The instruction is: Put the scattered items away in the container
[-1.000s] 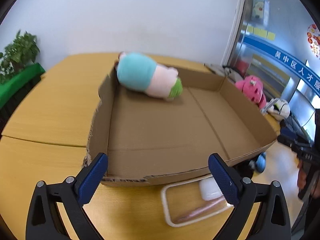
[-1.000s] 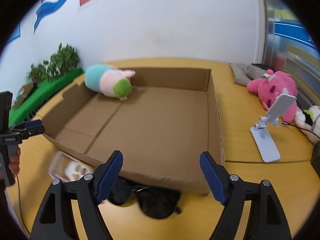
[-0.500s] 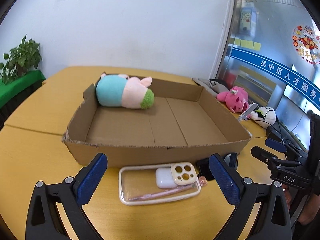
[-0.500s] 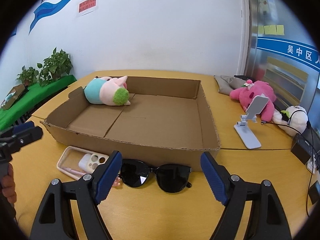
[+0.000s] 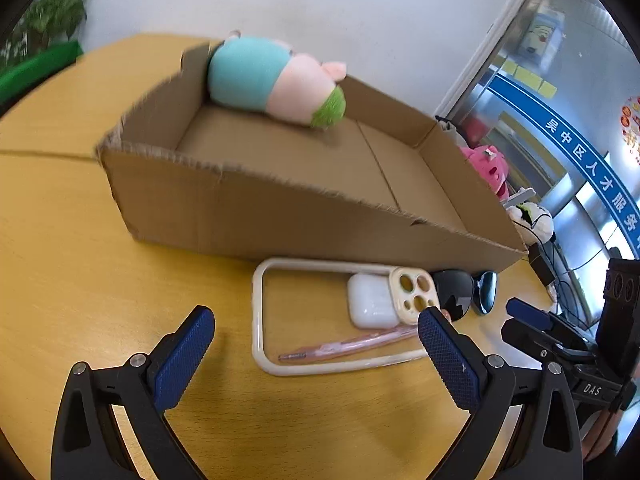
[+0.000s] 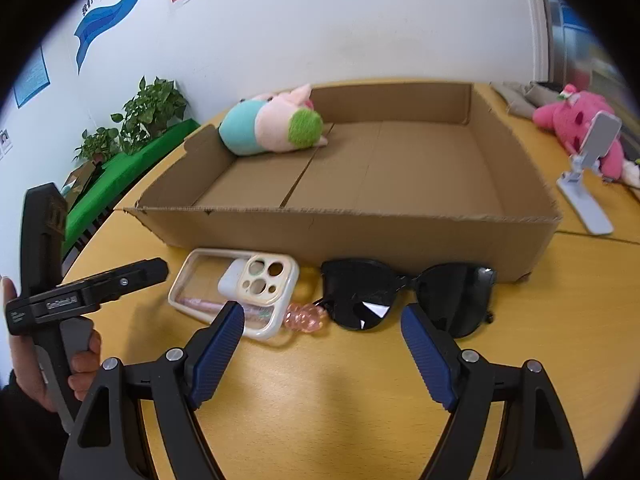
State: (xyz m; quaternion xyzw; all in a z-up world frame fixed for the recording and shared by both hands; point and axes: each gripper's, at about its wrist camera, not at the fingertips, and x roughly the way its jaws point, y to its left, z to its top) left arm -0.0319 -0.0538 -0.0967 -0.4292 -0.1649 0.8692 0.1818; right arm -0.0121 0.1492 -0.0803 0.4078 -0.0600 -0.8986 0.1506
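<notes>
A shallow cardboard box (image 5: 248,212) (image 6: 360,228) stands on the yellow table with a teal and pink plush pig (image 5: 272,80) (image 6: 272,126) in its far left corner. In front of the box lie a cream phone case (image 5: 264,320) (image 6: 276,292), a white earbud case (image 5: 368,300) (image 6: 230,280), a pink pen (image 5: 348,350) (image 6: 308,318) and black sunglasses (image 5: 464,292) (image 6: 408,292). My left gripper (image 5: 316,340) is open and empty just short of the phone case. My right gripper (image 6: 322,326) is open and empty just short of the sunglasses.
A pink plush (image 6: 576,120) (image 5: 488,168) and a white phone stand (image 6: 584,192) sit on the table to the right of the box, with a white plush (image 5: 534,218) and cables beyond. Potted plants (image 6: 140,116) line the wall at left.
Both grippers have drawn back from over the box and sunk toward the table, so the phone case and sunglasses now lie just ahead of the fingers. Both stayed open.
</notes>
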